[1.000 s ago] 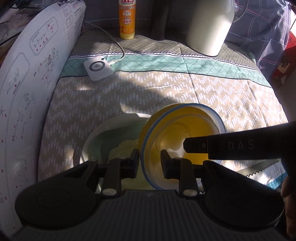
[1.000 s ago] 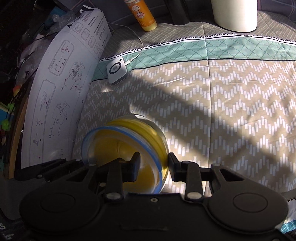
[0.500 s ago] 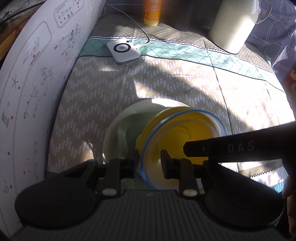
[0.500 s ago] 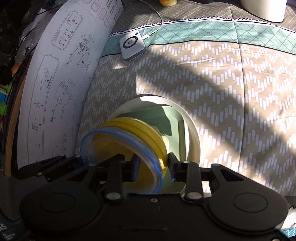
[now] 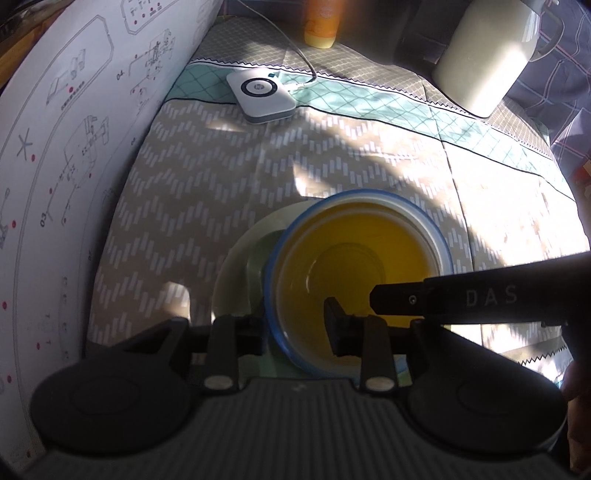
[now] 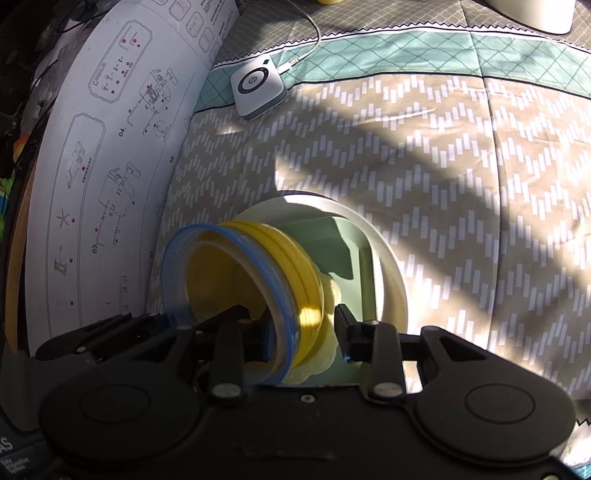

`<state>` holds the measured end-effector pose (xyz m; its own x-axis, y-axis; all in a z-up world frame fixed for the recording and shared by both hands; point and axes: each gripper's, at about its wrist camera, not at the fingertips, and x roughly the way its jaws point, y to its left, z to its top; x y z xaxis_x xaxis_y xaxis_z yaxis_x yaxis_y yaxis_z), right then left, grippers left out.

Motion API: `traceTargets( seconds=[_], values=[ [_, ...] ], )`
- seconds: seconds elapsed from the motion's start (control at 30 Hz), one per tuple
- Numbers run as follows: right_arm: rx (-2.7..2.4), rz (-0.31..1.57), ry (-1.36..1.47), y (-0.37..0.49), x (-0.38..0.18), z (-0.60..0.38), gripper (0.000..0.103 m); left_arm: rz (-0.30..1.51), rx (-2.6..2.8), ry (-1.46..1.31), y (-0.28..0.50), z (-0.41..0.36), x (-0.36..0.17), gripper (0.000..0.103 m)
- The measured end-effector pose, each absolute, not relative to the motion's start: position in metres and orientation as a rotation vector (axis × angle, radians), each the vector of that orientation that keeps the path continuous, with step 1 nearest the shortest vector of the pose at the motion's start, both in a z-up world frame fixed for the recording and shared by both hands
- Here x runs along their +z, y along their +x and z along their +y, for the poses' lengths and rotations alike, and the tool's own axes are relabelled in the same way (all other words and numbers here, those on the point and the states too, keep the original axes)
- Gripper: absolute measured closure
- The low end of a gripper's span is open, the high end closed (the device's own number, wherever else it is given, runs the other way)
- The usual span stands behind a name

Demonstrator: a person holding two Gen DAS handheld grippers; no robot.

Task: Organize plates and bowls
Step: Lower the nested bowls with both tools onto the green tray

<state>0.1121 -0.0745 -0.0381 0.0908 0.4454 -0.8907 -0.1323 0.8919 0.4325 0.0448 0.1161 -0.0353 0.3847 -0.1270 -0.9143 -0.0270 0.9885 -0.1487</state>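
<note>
Over one white plate (image 6: pixel 391 273), two claws (image 5: pixel 295 325) (image 6: pixel 303 332) pinch one yellow bowl (image 5: pixel 354 254).

Left wrist view: looks forward-down over own fingers, close above yellow bowl (image 5: pixel 354 258). Right wrist view: same heading, from bowl's right, equally close. Shared: bowl, cream plate (image 6: pixel 388 266), patterned cloth (image 6: pixel 461 166), white charger (image 5: pixel 260 96).

Patterned bedspread (image 5: pixel 207 206), white plate (image 6: pixel 391 273), charger puck (image 5: pixel 260 96), cream jug (image 5: pixel 480 55), orange bottle (image 5: pixel 319 22)
</note>
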Motion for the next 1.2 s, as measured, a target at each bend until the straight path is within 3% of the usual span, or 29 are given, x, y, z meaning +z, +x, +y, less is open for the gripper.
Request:
traceTargets(
  seconds=[1.2],
  values=[
    [0.430, 1.439, 0.361, 0.104, -0.033, -0.088, 0.071, 1.201, -0.066, -0.152, 0.040, 0.110, -0.028, 0.072]
  ],
)
